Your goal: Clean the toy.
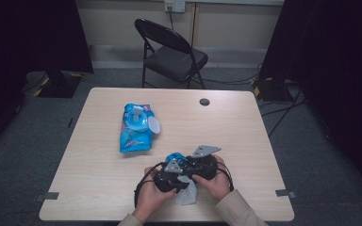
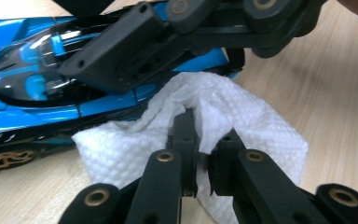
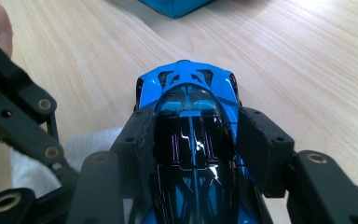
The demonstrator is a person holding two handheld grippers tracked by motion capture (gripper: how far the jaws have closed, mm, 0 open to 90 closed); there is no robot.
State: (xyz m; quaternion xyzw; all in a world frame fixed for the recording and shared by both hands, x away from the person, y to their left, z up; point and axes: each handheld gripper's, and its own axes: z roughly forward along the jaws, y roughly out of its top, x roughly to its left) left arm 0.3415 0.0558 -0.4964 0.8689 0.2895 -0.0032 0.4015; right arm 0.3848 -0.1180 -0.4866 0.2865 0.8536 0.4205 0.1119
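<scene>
A blue toy car (image 3: 186, 84) with a black canopy sits between the jaws of my right gripper (image 3: 196, 128), which is shut on its sides just above the table. My left gripper (image 2: 204, 135) is shut on a crumpled white wipe (image 2: 256, 126) that lies against the car's (image 2: 23, 88) flank. In the high view both hands hold the grippers close together near the table's front edge, the left gripper (image 1: 169, 178) beside the right gripper (image 1: 201, 164), with the car (image 1: 175, 157) between them and the wipe (image 1: 187, 195) hanging below.
A blue wipes pack (image 1: 135, 129) with its white lid flipped open lies at the table's middle left. A round cable hole (image 1: 204, 101) is near the far edge. A black folding chair (image 1: 172, 52) stands behind the wooden table (image 1: 245, 141).
</scene>
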